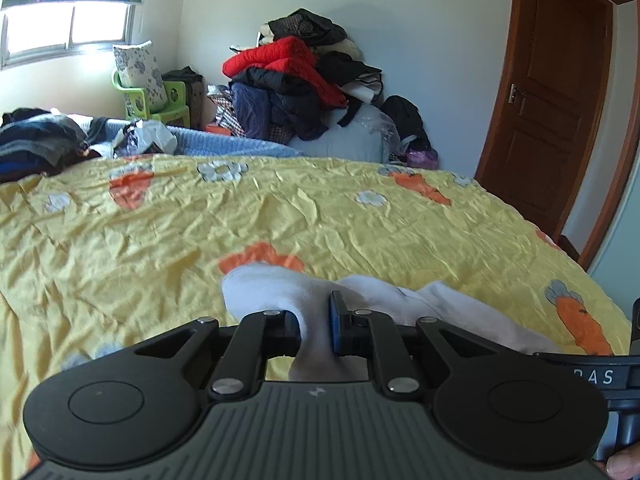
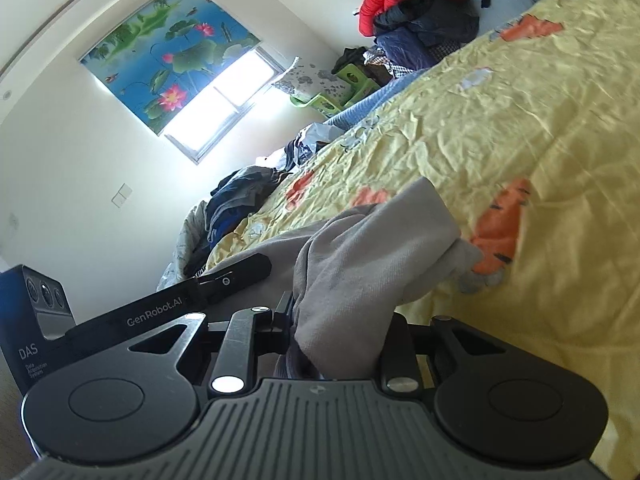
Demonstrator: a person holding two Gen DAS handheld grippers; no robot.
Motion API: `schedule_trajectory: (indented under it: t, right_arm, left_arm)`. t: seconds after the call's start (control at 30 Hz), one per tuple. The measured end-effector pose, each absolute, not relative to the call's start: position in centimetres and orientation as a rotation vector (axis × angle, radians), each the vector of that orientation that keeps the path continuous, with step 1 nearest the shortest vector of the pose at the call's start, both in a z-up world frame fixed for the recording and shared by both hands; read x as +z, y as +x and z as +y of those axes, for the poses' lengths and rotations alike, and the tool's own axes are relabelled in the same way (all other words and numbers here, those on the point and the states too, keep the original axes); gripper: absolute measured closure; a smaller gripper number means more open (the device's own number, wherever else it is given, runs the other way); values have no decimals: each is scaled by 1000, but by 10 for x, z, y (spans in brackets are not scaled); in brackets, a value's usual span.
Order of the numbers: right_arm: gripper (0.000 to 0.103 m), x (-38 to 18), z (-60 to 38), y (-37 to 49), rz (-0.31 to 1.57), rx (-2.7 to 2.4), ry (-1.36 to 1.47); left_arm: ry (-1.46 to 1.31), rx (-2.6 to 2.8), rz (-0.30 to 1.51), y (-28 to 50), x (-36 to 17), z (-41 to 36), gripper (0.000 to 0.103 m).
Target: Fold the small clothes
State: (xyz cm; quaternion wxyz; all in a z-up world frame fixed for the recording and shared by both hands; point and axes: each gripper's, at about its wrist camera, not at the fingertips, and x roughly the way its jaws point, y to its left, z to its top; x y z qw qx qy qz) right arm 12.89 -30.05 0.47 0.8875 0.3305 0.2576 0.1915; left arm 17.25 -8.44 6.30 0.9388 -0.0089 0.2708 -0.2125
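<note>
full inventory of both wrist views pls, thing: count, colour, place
garment: one, white to pale grey, on the near part of the bed, pinched by both grippers
bedspread: one, yellow with orange carrots and white flowers, covering the bed
clothes pile: one, red, black and navy, far side against the wall
dark clothes heap: one, blue and black, far left of the bed
green chair: one, under the window, holding a floral pillow
door: one, brown, right
lotus blind: one, blue, above the window
left gripper: black, shut on the garment
right gripper: black, shut on the garment
</note>
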Motion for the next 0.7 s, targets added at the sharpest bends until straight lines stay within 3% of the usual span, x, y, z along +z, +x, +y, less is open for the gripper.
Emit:
schedule_trajectory:
  t: [0.23, 0.6, 0.7]
  right_arm:
    - [75, 39, -291, 169, 422, 458, 732]
    - [74, -56, -261, 163, 722, 471, 913]
    - [65, -53, -263, 155, 724, 447, 908]
  left_arm:
    - [-24, -391, 496, 205, 102, -64, 90]
    - [43, -352, 741, 195, 27, -31, 90]
    - [2, -376, 742, 189, 32, -20, 89]
